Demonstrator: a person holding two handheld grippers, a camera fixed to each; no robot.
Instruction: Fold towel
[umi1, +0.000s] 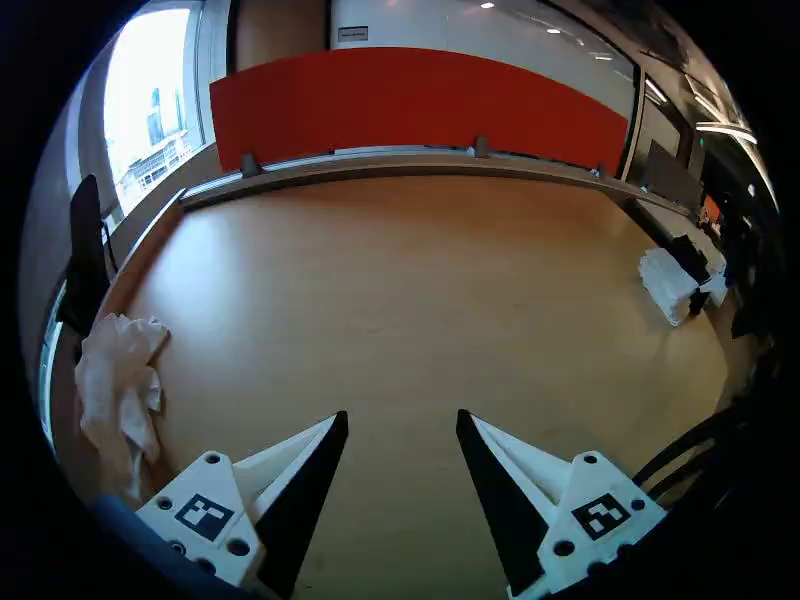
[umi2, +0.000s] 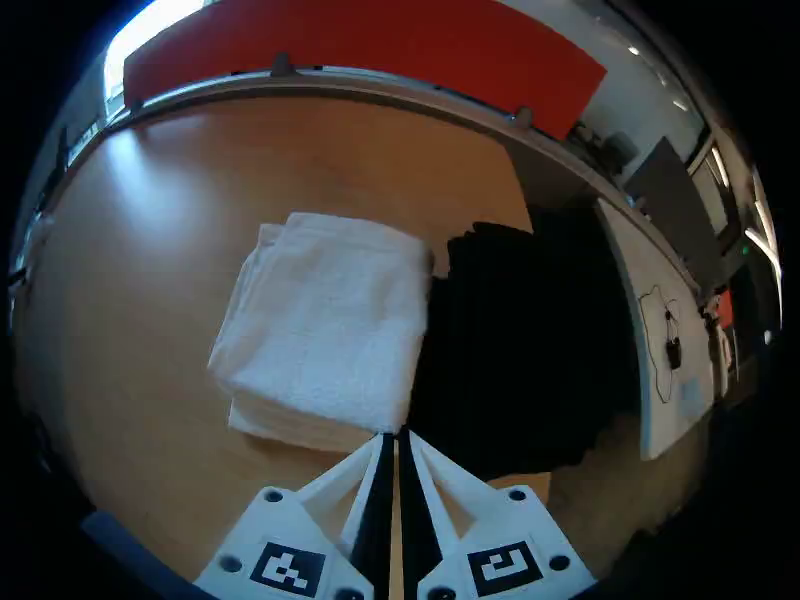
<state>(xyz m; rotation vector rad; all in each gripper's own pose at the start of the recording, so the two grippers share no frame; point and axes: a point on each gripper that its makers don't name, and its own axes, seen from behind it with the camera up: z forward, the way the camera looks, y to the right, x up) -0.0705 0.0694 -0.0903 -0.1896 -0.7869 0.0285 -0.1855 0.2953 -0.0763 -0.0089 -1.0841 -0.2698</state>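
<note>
A crumpled white towel (umi1: 118, 385) lies at the table's left edge in the left gripper view. My left gripper (umi1: 400, 425) hovers open over bare wood to the right of it, nothing between its fingers. A stack of folded white towels (umi2: 325, 320) rests on the table in the right gripper view, with black folded cloth (umi2: 525, 340) beside it on the right. My right gripper (umi2: 397, 440) is shut just in front of the stack's near edge, holding nothing. The same white stack (umi1: 668, 283) sits far right in the left gripper view.
The wooden table (umi1: 420, 290) is bounded at the back by a red partition (umi1: 420, 100). A dark chair (umi1: 85, 255) stands off the left edge by the window. A white desk (umi2: 660, 330) with cables lies to the right of the black cloth.
</note>
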